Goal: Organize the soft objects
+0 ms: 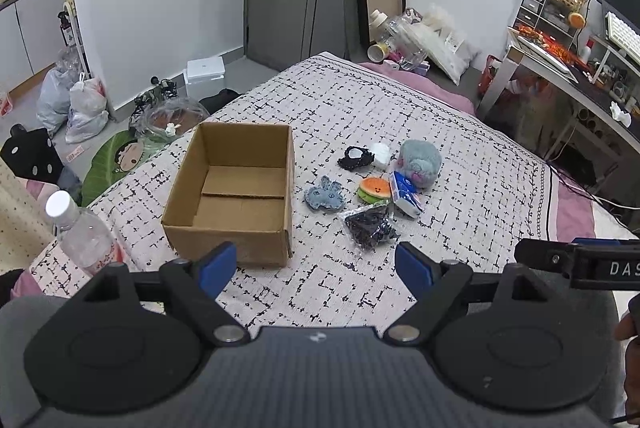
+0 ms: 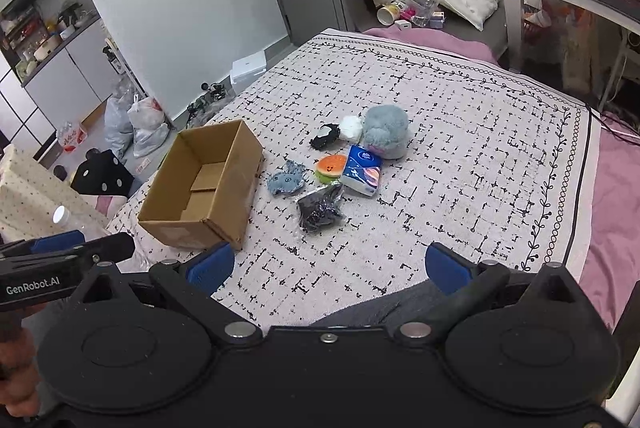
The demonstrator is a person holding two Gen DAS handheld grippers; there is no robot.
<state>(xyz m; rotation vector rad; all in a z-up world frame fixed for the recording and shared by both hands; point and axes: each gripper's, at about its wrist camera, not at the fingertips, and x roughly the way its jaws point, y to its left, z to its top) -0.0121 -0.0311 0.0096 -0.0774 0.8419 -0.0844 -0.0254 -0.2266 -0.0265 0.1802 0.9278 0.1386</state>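
An open, empty cardboard box (image 1: 230,188) (image 2: 204,184) sits on the patterned bedspread (image 1: 440,132) (image 2: 460,148). To its right lies a cluster of soft things: a blue plush rabbit (image 1: 325,194) (image 2: 286,180), a burger plush (image 1: 374,189) (image 2: 330,166), a tissue pack (image 1: 406,194) (image 2: 362,170), a fluffy blue-grey plush (image 1: 421,158) (image 2: 386,130), a black-and-white piece (image 1: 355,157) (image 2: 325,135), a white piece (image 1: 380,153) (image 2: 351,127) and a bagged dark item (image 1: 370,224) (image 2: 320,210). My left gripper (image 1: 316,268) hovers open before the box. My right gripper (image 2: 330,268) hovers open, nearer than the cluster.
A clear plastic bottle (image 1: 82,232) (image 2: 64,218) stands at the left near the box. Plastic bags (image 1: 80,100) and clutter lie on the floor beyond the bed's left edge. A desk (image 1: 568,76) stands at the right, with a pile of bottles and bags (image 1: 420,40) by the far wall.
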